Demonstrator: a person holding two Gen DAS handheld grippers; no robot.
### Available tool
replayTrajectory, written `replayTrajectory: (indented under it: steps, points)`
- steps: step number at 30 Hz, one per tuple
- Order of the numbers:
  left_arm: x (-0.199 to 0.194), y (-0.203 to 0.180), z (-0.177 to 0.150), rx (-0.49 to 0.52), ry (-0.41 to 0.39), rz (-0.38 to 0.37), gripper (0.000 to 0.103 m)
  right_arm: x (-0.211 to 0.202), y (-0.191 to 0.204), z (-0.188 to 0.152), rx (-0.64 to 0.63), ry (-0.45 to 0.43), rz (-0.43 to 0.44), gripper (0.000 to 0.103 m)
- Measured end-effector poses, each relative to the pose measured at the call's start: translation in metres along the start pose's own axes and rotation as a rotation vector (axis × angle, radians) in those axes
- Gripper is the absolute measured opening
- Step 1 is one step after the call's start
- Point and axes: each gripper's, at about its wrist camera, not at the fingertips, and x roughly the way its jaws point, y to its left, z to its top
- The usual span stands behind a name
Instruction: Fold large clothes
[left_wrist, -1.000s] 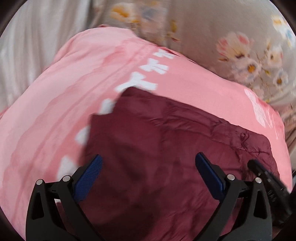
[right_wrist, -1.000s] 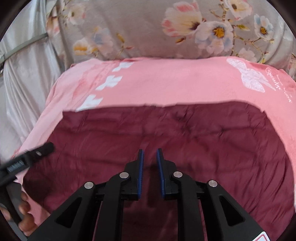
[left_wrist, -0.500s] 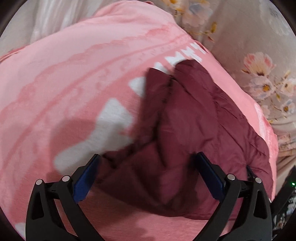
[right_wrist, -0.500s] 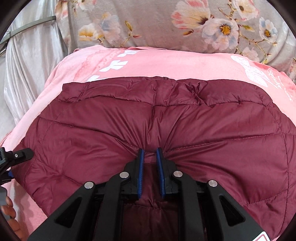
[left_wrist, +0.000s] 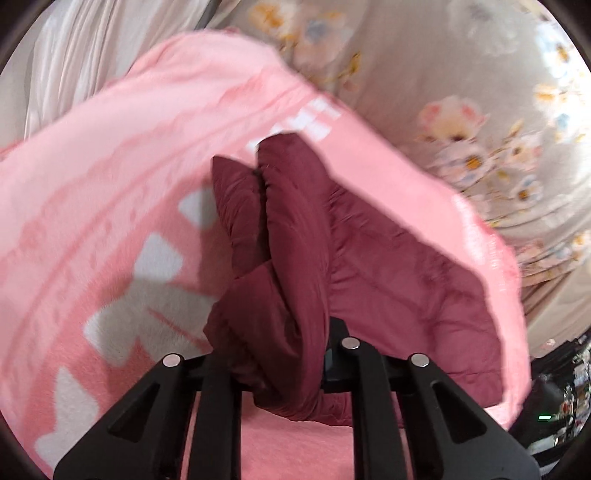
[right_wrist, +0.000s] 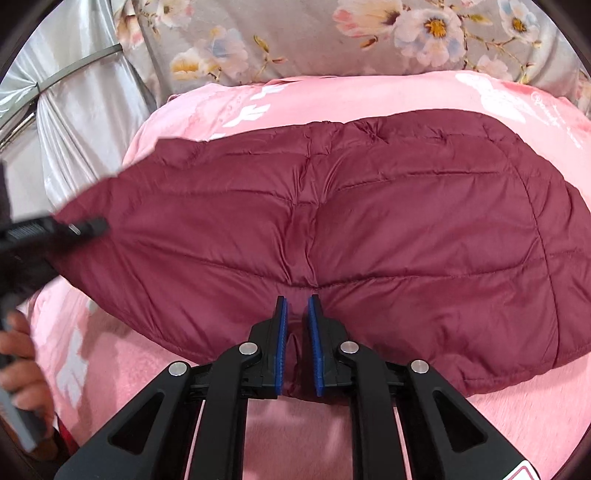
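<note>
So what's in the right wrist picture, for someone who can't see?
The right gripper pinches the near edge of a puffy maroon jacket spread on a pink blanket. The left gripper grips its left corner.

Jacket (right_wrist: 369, 229) lies on blanket (right_wrist: 369, 88) (floral sheet (right_wrist: 295, 33) behind).

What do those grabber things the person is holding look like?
Each one is a black plastic frame that forks like a letter V, with round silver bolts at the joints. The right gripper has bright blue ridged pads inside its fingers. The left gripper has the same black frame, but its pads are hidden. A red and white sticker shows at the right one's corner.
</note>
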Motion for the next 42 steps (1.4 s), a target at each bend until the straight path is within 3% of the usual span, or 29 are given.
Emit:
replayTrajectory:
  steps: [4,7,10,13,15,21,26,31,37,38,40,42]
  points:
    - [-0.041,-0.025,0.01,0.075,-0.093,-0.019,0.012,0.014,0.011,-0.003,0.063,0.058,0.143,0.012]
    - [-0.064,-0.051,0.011,0.145,-0.15,-0.035,0.012,0.03,0.03,-0.005,0.06,0.07,0.197,0.006]
    - [-0.069,-0.085,0.011,0.208,-0.152,-0.082,0.012,0.041,0.043,-0.001,0.057,0.077,0.246,0.004]
    - [-0.064,-0.12,0.008,0.282,-0.138,-0.115,0.012,0.023,0.034,0.004,0.097,0.085,0.254,0.006]
    - [-0.056,-0.147,0.005,0.334,-0.121,-0.133,0.012,-0.004,0.015,0.003,0.112,0.048,0.228,0.006]
    - [-0.005,-0.215,-0.015,0.44,-0.024,-0.176,0.012,-0.076,-0.069,-0.013,0.197,-0.026,-0.008,0.01]
    - [0.046,-0.259,-0.05,0.516,0.083,-0.174,0.012,-0.105,-0.119,-0.039,0.293,-0.041,-0.069,0.01]
    - [0.107,-0.272,-0.095,0.515,0.25,-0.176,0.012,-0.107,-0.132,-0.05,0.333,-0.031,-0.091,0.01]
    - [0.12,-0.277,-0.121,0.562,0.259,-0.107,0.016,-0.112,-0.144,-0.052,0.344,-0.044,-0.103,0.01]
    - [0.117,-0.278,-0.12,0.559,0.263,-0.113,0.019,-0.116,-0.145,-0.051,0.348,-0.052,-0.101,0.01]
    - [0.104,-0.277,-0.112,0.524,0.298,-0.171,0.035,-0.118,-0.153,-0.037,0.352,-0.068,-0.097,0.01]
    - [0.083,-0.274,-0.097,0.469,0.292,-0.266,0.068,-0.128,-0.154,-0.029,0.353,-0.098,-0.101,0.011]
